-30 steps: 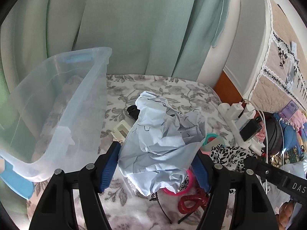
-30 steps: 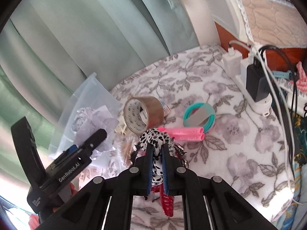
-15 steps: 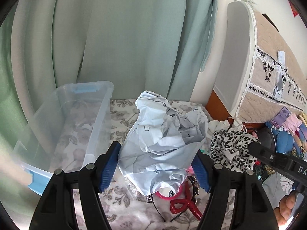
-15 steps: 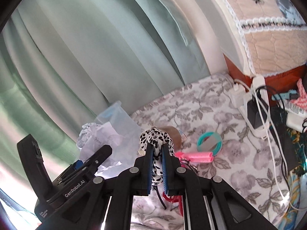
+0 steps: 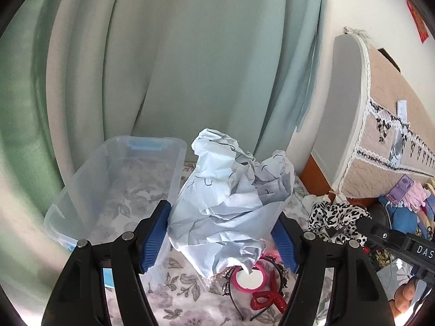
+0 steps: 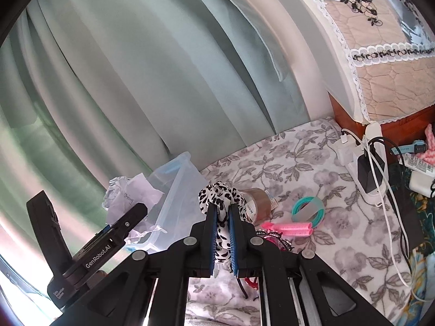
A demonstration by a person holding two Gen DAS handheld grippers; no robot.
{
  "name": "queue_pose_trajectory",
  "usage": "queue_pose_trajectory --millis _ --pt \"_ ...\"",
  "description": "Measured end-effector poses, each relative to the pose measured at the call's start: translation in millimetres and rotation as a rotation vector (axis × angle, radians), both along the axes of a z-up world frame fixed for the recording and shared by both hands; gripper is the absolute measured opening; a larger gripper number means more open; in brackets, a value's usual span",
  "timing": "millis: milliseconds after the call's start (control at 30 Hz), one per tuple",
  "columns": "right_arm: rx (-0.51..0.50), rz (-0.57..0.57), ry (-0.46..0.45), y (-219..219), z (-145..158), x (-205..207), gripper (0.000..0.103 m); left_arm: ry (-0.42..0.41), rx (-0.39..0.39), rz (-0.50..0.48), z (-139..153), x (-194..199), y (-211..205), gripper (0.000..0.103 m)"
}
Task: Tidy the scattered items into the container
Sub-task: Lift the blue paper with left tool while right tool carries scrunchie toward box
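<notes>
**Floral bedspread, both grippers loaded**

Floral bedspread [image 6: 320,179] below: the left gripper [image 5: 223,233] clamps crumpled paper [image 5: 231,198], just right of the clear container [image 5: 119,179]. The right gripper [image 6: 223,233] pinches a leopard scrunchie [image 6: 217,193]. Beyond lie a tape roll [image 6: 255,203], teal ring [image 6: 308,209], pink rollers [image 6: 288,226]; near, a red clip [image 5: 267,300].

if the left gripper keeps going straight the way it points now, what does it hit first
Probably the pale green curtain hanging behind the table. The left gripper, shut on the crumpled light blue paper, points past the right wall of the clear plastic storage box, which lies to its left. Depth is unclear.
</notes>
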State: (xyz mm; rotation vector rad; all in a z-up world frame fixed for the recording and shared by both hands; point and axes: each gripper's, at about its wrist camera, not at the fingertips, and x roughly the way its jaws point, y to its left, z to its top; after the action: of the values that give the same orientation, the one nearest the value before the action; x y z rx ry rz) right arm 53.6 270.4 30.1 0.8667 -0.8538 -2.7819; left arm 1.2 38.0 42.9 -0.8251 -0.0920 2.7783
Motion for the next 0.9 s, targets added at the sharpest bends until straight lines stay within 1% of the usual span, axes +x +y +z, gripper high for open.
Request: queue_pose_trajectory --millis 167,333,500,700,900 --pt "-0.024 0.022 0.015 -9.6 16.0 -11.3 0.009 0.046 0.024 0.039 13.6 1.8 -23.7 0.072" --pt "0.001 0.061 0.047 -32.4 33.5 -20.3 0.009 0.083 0.057 0.093 22.4 4.1 -51.3 0.073" --pt "0.029 0.112 0.084 -58.8 54.9 -33.2 0.009 0.111 0.109 0.153 25.5 8.0 -82.9 0.073" --pt "0.068 0.169 0.135 -91.8 80.6 -48.1 0.009 0.12 0.147 0.214 20.6 9.7 -117.1 0.073" --pt "0.104 0.242 0.124 -131.1 82.0 -67.7 0.009 0.1 0.189 0.26 4.1 3.1 -142.7 0.073"
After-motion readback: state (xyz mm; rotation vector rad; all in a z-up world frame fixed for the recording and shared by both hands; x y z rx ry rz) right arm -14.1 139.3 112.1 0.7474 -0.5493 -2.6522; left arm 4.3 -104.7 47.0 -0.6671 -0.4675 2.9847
